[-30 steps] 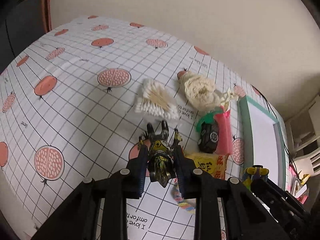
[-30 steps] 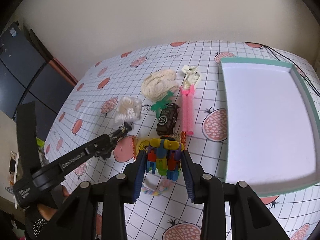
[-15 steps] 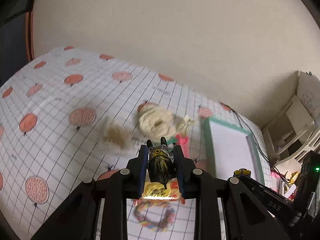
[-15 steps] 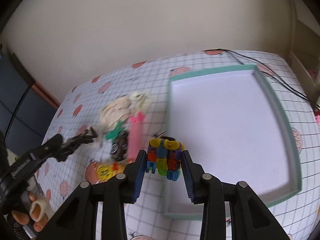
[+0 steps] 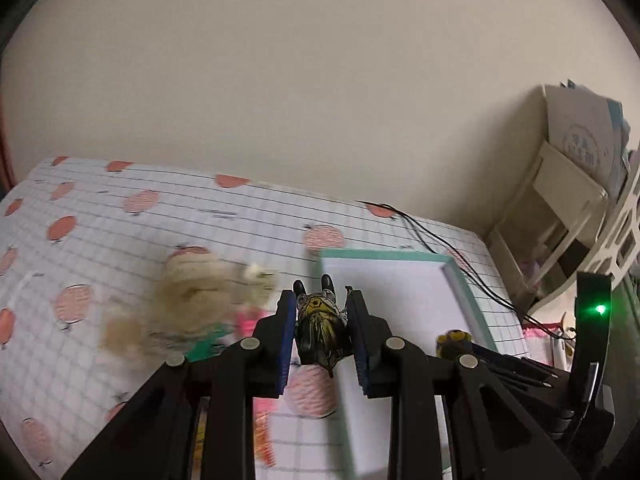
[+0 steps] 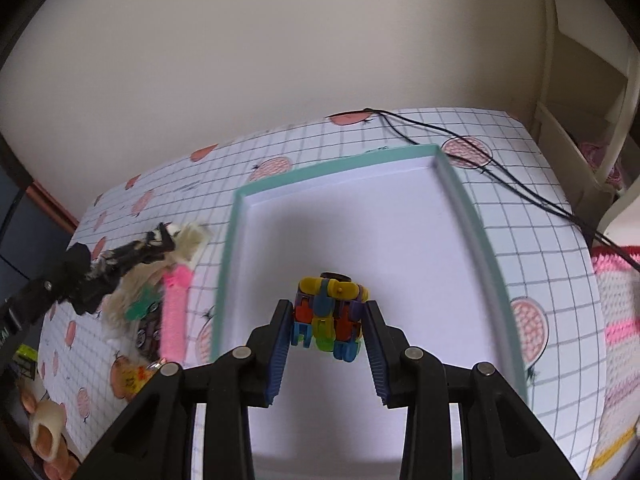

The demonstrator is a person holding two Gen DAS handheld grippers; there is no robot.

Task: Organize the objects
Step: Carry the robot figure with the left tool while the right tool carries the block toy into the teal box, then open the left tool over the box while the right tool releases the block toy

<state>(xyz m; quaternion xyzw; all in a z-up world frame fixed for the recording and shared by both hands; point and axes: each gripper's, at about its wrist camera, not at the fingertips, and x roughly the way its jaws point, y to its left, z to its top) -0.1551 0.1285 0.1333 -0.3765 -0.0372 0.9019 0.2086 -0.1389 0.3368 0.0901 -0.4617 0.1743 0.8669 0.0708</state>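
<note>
Above the white floor of the teal-rimmed tray (image 6: 460, 184), the right gripper (image 6: 327, 330) clamps a knobbly toy of bright interlocking plastic links (image 6: 329, 314) between ribbed blue pads; the left gripper (image 5: 320, 334) grips a glossy black-and-gold figurine (image 5: 320, 326), held over the tray's near left edge (image 5: 384, 256); on the gridded, fruit-printed tablecloth (image 6: 532, 236) beside the tray lie a fuzzy pink strip (image 6: 175, 316), a cream fibrous bundle (image 5: 192, 292) and a green piece (image 6: 140, 308), all smeared by blur; thin black cables (image 6: 500, 172) cross the far corner.
</note>
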